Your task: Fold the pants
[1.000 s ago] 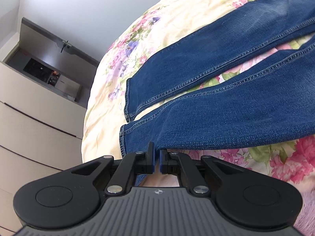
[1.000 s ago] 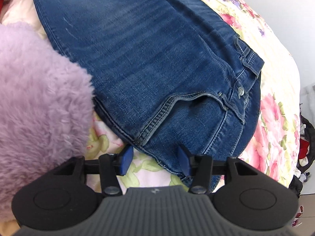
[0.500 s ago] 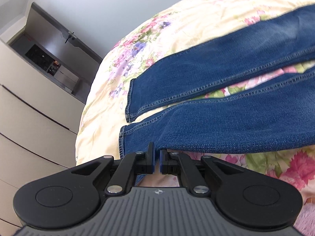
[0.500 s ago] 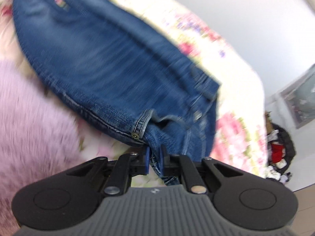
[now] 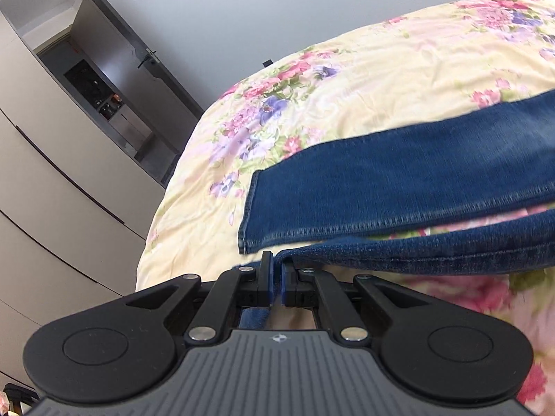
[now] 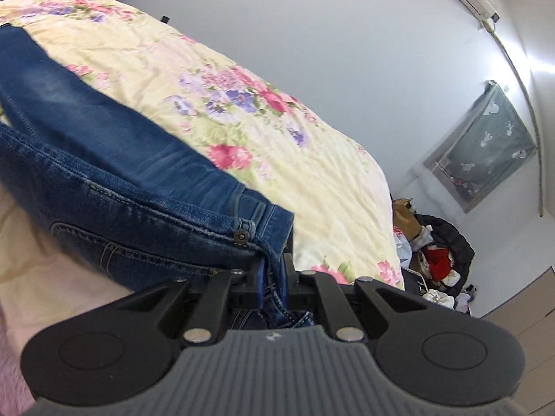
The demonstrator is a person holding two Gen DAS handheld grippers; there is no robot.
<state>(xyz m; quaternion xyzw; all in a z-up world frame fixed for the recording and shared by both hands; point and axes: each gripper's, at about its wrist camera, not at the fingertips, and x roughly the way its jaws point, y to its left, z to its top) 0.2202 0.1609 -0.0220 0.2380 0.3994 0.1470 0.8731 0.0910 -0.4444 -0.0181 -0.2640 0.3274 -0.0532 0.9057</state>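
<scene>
In the left wrist view, the left claw [image 5: 275, 274] is seen clenched on the hem end of the nearer leg [image 5: 416, 254] of the blue jeans [image 5: 399, 187], a strip of denim being pinched between the blue pads and a little of it trailing down behind them. The grip is judged to be taken at the hem so that this leg can be carried over onto the farther leg [image 5: 381, 190], which is left flat on the bed [image 5: 347, 104]. The held leg is raised clear of the quilt, its outer seam forming a taut, stitched ridge. The denim is shown as a mid-weight weave with pale topstitching along hems and seams. The quilt is a cream cotton printed with pink and purple flowers and is finely creased. Pale wardrobe doors [image 5: 52, 173] are seen at the left.

In the right wrist view, the right claw [image 6: 270, 277] is clenched on the waistband corner of the jeans [image 6: 121, 180], thick folded denim and heavy stitching being bunched between the pads. The waist end is held up from the bed [image 6: 277, 138], probably so that both ends are lifted together and the fold stays straight. A metal rivet [image 6: 241, 235] and a curved pocket seam are visible beside the grip. A heap of clothes [image 6: 437, 253] lies on the floor beyond the bed.
</scene>
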